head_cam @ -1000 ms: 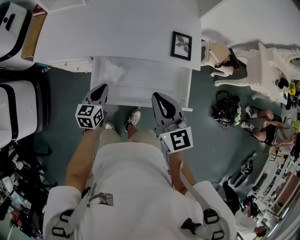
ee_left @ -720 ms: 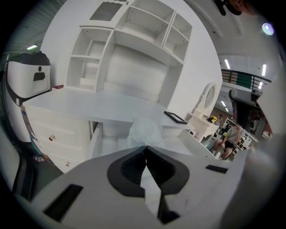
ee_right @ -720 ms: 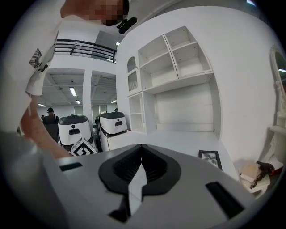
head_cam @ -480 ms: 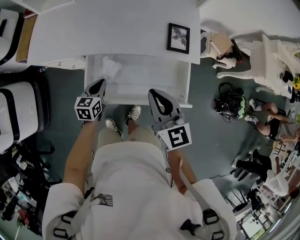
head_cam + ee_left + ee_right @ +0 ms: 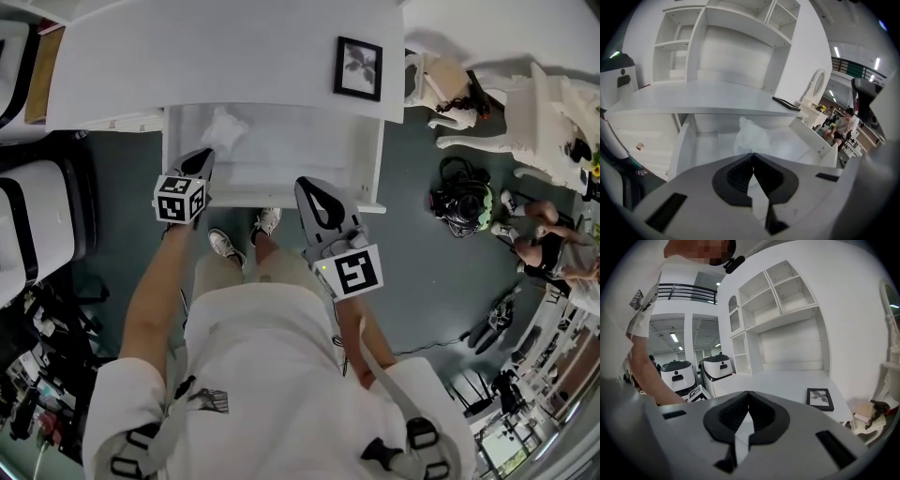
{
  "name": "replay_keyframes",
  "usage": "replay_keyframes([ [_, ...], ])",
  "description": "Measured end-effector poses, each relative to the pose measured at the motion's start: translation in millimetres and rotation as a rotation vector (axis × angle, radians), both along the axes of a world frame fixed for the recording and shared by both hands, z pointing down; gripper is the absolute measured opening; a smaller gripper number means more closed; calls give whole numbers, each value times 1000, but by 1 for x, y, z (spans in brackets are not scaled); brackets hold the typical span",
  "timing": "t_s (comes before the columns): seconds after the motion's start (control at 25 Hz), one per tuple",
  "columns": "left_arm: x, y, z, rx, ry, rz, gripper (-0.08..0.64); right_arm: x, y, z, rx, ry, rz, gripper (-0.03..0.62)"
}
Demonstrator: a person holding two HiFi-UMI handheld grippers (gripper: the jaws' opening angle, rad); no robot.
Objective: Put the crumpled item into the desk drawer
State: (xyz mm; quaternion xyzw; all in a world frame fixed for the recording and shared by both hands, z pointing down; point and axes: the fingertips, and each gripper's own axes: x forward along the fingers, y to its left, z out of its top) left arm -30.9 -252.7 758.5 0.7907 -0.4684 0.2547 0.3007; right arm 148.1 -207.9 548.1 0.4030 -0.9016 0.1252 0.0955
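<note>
Crumpled item [image 5: 225, 129], a pale wad of thin white material, lies inside the open drawer [image 5: 373, 161] of a white desk [image 5: 234, 56]. It sits in the drawer's rear left part, close under the desktop's edge. At far left, a white machine [image 5: 36, 217] with dark trim stands on the grey-green floor beside the desk. The left gripper [image 5: 752, 155] is held over the drawer's front left corner, pointing down into it. Its jaws are pressed fully together with nothing between them. The wad sits just past their tips; whether it touches them cannot be told. The person, dressed in white, stands at the drawer's front, a sneaker [image 5: 222, 246] showing below. The right gripper [image 5: 747, 393] hangs before the drawer's front edge, right of centre. Its jaws too are closed tip to tip and empty, aimed toward the desktop and the white shelving unit [image 5: 783, 310] above it. A black-framed picture [image 5: 358, 67] lies flat on the desktop near its right end. Farther right, a dark bag [image 5: 459, 208] rests on the floor, and a seated person [image 5: 539, 251] is at far right.
</note>
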Motion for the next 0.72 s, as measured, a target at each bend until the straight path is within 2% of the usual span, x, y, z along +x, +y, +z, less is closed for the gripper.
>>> replay_keyframes([
  [0.52,13,-35,18,-88,-64,75,15,15,-10,14,-26,-24,14,11],
  [0.72,13,-35,35,-144,-158,198,15,17,-7,21,-38,-41,1,11],
])
